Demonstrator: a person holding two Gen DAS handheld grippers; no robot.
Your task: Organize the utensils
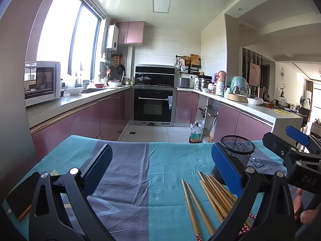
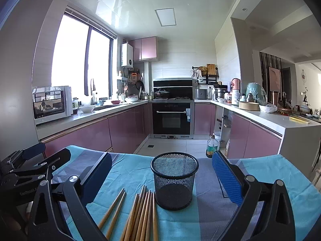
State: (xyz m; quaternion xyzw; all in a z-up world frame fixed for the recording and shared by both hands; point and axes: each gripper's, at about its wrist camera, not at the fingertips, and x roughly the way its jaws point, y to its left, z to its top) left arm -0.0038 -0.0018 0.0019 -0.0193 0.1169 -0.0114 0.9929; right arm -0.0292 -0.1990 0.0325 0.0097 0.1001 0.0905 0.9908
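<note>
Several bamboo chopsticks (image 1: 210, 198) lie loose on a blue and grey cloth (image 1: 156, 170). A black mesh cup (image 1: 236, 154) stands upright and empty just behind them. In the right wrist view the cup (image 2: 174, 180) is centred between the jaws, with the chopsticks (image 2: 140, 214) to its lower left. My left gripper (image 1: 162, 170) is open and empty, with the chopsticks by its right finger. My right gripper (image 2: 162, 176) is open and empty above the cloth (image 2: 270, 180). The right gripper shows at the right edge of the left wrist view (image 1: 289, 140), and the left gripper at the left edge of the right wrist view (image 2: 46, 154).
Beyond the table's far edge is a kitchen floor with pink cabinets, an oven (image 2: 171, 118) and counters on both sides. An oil bottle (image 2: 211, 146) stands on the floor. A dark flat object (image 1: 22, 194) lies at the cloth's left edge.
</note>
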